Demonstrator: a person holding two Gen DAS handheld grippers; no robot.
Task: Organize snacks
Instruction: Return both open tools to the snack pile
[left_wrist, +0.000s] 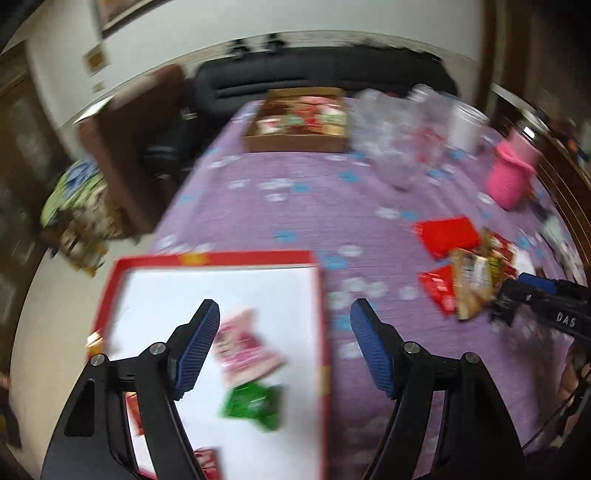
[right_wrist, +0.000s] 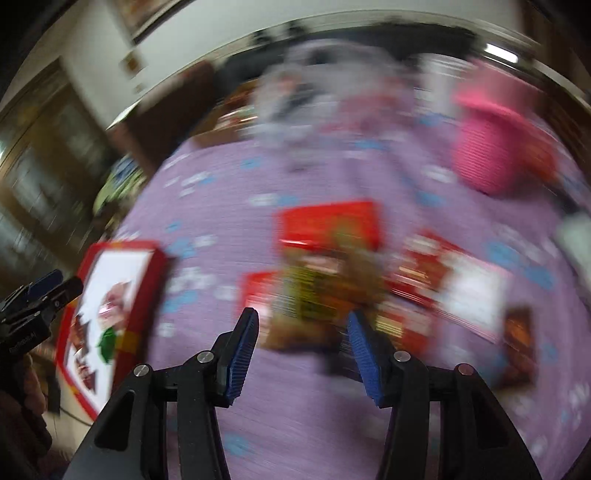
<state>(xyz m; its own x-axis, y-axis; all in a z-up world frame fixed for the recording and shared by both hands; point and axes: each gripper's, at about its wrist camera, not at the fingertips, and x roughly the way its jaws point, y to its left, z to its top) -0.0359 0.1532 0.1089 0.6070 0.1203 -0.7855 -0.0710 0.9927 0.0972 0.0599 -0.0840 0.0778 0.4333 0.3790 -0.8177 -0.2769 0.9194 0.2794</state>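
White wall (left_wrist: 177, 33), dark sofa (left_wrist: 314, 77), purple-clothed table (left_wrist: 295, 206).

"DAS" on the right gripper (left_wrist: 524, 295)

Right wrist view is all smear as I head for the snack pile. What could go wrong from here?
1. The snack pile overlaps: brown and red packets lie stacked, so the open right claw may pinch two or only an edge.
2. The blur hides packet edges, so the claw could close off-target.
3. The red-rimmed tray sits by the table's near left edge; a bump from the open left claw might shove it off.
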